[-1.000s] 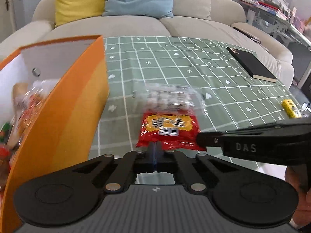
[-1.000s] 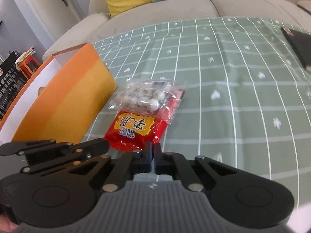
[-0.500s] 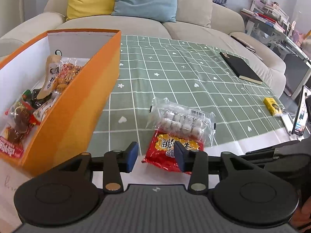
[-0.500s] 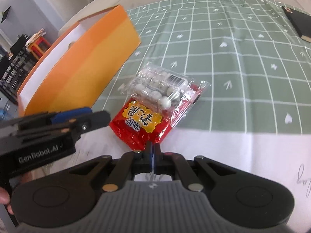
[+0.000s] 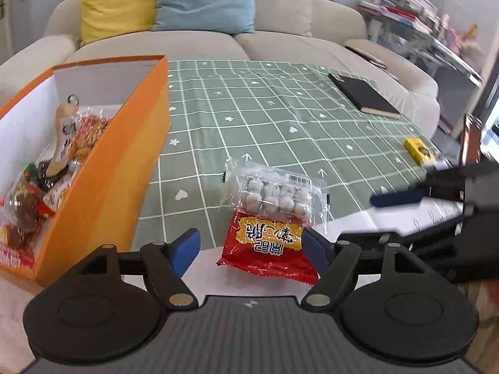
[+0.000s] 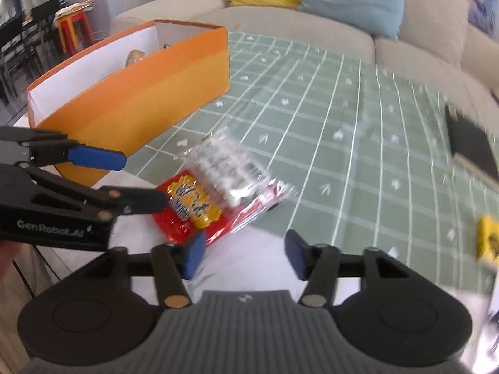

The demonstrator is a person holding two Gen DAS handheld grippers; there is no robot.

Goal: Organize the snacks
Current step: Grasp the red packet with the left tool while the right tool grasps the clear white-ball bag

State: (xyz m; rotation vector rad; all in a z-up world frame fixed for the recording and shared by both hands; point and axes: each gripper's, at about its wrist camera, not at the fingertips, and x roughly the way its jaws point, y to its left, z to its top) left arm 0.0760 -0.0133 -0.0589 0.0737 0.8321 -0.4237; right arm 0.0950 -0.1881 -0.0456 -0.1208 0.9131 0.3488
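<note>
A red snack packet [image 5: 268, 249] [image 6: 187, 218] lies at the table's near edge. A clear bag of round white sweets [image 5: 274, 194] [image 6: 230, 171] lies partly on top of it. An orange box [image 5: 103, 168] [image 6: 134, 93] with several snacks inside stands to the left. My left gripper [image 5: 251, 247] is open and empty, its fingers either side of the red packet's near end. My right gripper [image 6: 243, 257] is open and empty, just right of the packets.
A black notebook [image 5: 363, 95] [image 6: 471, 143] and a small yellow box [image 5: 419, 151] [image 6: 489, 240] lie at the right of the green checked cloth [image 5: 265, 118]. A beige sofa [image 5: 199, 43] with yellow and blue cushions stands behind the table.
Both grippers went from shut to open: the left opened first and has widened further, the right opened in the last half second. Both pulled back and up from the packets.
</note>
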